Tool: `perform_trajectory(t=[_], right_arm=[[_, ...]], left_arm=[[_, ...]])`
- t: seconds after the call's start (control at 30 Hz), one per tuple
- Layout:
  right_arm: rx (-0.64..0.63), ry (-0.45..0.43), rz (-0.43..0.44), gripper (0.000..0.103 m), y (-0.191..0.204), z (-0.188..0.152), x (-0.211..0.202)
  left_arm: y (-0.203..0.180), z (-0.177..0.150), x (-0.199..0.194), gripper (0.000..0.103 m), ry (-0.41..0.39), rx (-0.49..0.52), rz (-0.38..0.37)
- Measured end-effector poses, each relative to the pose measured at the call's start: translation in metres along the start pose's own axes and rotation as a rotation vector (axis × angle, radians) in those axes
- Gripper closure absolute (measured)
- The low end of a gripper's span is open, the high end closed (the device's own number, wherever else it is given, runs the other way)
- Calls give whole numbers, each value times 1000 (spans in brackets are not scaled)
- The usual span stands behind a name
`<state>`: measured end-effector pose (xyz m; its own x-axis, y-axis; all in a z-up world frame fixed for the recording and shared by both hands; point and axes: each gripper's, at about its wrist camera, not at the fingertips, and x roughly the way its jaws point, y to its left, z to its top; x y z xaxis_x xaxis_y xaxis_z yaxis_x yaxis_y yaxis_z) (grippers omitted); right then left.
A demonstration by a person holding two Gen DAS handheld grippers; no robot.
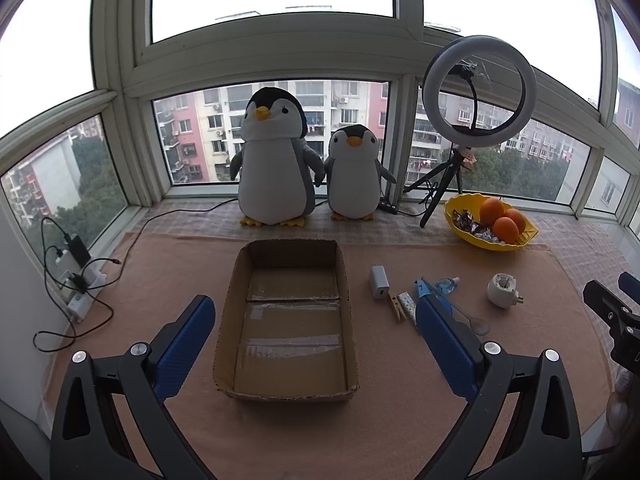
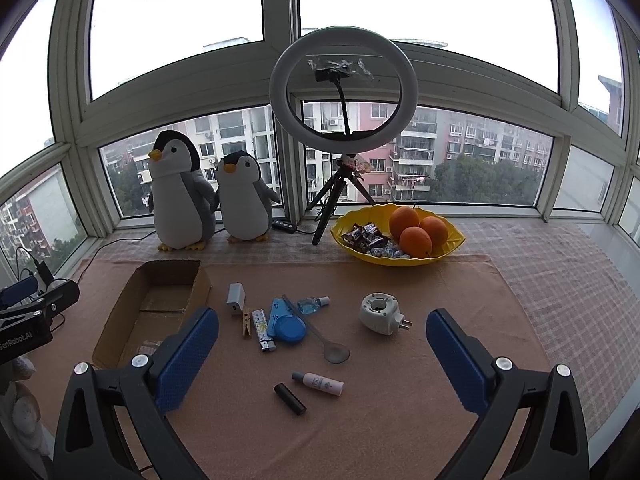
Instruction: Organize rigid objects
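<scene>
On the towel by the window, both claws gape wide and empty: left gripper (image 1: 314, 336) over the bare cardboard box (image 1: 289, 322), right gripper (image 2: 322, 344) facing the scattered bits. Nothing's packed yet; I'd grab the lighter (image 2: 264, 330) next.

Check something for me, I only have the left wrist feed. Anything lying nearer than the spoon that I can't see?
Observer: Yes. The right wrist view shows a small white bottle lying on its side, nearer than the spoon.
Operator: Anything else there?
Observer: A black tube lies apart from the bottle, on the box side of it.
Operator: What's the blue thing my finger hides?
Observer: A blue case with a round lid, beside a patterned lighter.
Operator: Right gripper holding anything?
Observer: No. The right gripper is open and empty above the items.
</scene>
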<state>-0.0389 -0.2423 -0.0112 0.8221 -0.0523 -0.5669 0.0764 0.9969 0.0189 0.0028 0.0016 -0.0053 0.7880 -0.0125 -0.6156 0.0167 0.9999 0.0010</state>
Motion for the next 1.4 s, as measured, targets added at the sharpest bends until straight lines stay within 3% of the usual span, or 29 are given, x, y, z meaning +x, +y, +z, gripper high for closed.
perform_trajectory(t=[0.73, 0.9, 1.4], right_arm=[[2, 21, 0, 0, 5, -3, 7], [5, 29, -4, 0, 2, -3, 10], [24, 50, -51, 0, -23, -12, 29]], left_arm=[[7, -3, 8, 2, 23, -1, -4], [15, -5, 16, 3, 36, -3, 23], [76, -39, 86, 4, 224, -86, 129]])
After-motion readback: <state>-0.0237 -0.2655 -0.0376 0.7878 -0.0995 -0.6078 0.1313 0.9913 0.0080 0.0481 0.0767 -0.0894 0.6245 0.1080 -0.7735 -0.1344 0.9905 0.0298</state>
